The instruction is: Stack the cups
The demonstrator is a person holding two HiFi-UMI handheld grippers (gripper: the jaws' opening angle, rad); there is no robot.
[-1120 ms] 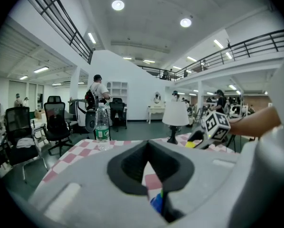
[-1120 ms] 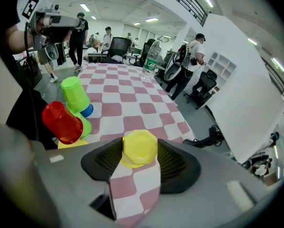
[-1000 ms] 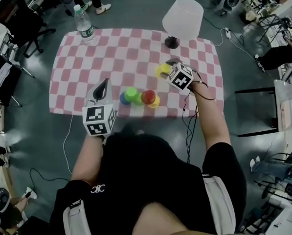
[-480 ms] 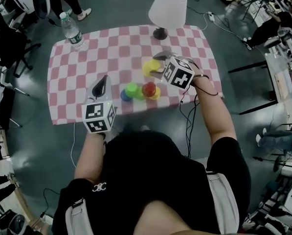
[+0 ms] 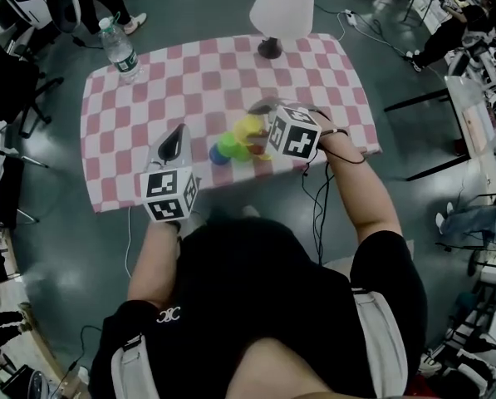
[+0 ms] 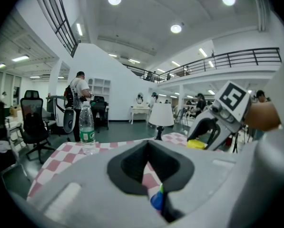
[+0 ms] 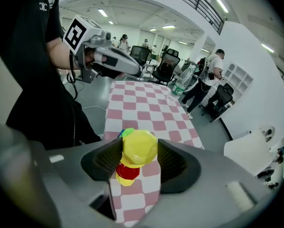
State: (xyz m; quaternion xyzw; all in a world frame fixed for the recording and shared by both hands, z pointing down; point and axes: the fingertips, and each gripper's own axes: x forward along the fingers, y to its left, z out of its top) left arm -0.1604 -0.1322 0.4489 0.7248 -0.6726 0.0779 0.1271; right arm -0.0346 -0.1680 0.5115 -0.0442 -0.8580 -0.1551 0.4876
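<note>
Yellow cup point(image 7: 140, 147) (held) now nearer stack point(image 7: 126, 173)

A small white mark on the person's black shirt point(image 5: 166, 315) reads roughly "CIC". The water bottle point(image 5: 121, 50) on the desk carries a green label whose print is too small to read.

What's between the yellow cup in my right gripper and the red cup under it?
Nothing visible. The yellow cup, clamped in the right gripper's fingers, lines up above the red cup with no object showing between them. The green cup stands off to the side, out of the path.
</note>
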